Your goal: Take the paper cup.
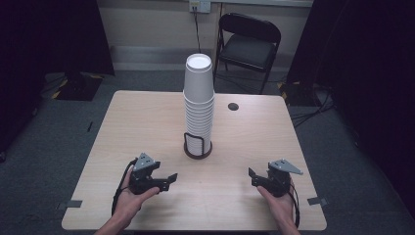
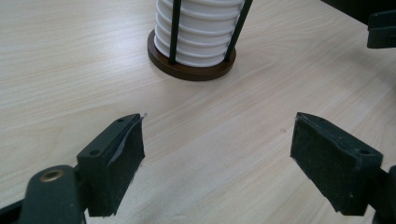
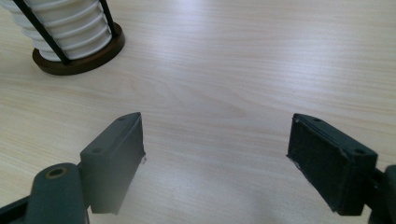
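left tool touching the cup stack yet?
Apart. The left gripper view shows bare table between the open left tool and the cup stack in its holder.

The stack of paper cups (image 1: 198, 105) is plain white, its rims showing as pale ridges. It sits in a holder (image 1: 197, 147) with a dark brown round base and thin black wire uprights. The table (image 1: 147, 122) is pale beige with a faint wood-grain pattern, and a small dark round spot (image 1: 233, 106) marks its far side. The left gripper (image 1: 166, 182) and right gripper (image 1: 254, 177) are black, each topped by a grey three-cornered plate; a brass-coloured rivet shows near one jaw. The folding chair (image 1: 248, 46) looks black. The floor (image 1: 58, 127) is dark grey, perhaps carpet.
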Motion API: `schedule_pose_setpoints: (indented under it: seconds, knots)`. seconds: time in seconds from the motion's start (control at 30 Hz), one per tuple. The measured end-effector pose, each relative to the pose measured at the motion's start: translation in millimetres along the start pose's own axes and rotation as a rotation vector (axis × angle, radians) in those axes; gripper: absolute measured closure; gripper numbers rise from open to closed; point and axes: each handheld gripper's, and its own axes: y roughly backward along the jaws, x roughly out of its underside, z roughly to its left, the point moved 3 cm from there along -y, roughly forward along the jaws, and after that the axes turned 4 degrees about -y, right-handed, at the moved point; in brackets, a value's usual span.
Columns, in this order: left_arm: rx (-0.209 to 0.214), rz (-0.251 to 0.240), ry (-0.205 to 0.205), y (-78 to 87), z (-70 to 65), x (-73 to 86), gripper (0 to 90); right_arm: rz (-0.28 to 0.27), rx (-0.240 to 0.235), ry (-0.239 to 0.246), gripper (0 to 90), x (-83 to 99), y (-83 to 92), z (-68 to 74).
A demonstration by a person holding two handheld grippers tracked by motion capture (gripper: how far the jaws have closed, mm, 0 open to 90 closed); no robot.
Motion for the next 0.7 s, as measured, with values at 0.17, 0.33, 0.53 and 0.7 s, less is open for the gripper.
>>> schedule_pose_setpoints:
  seconds: [0.17, 0.33, 0.53, 0.7]
  knots:
    - [0.002, 0.004, 0.008, -2.9, 0.9, -0.8, 17.3, -0.009, -0.019, 0.006, 22.8, -1.7, 4.4, 5.1]
    - [0.015, 0.013, -0.001, -5.3, -0.6, 0.1, 17.9, 0.027, -0.076, -0.056, 23.6, -4.6, 8.8, 8.6]
    - [0.014, 0.016, -0.014, -4.8, -2.3, 0.2, 18.4, 0.048, -0.131, -0.007, 23.6, -7.5, 9.3, 21.7]
    - [0.021, 0.006, -0.019, -3.1, -4.6, 0.6, 19.4, 0.022, -0.187, 0.027, 22.4, -17.9, 15.0, 35.0]
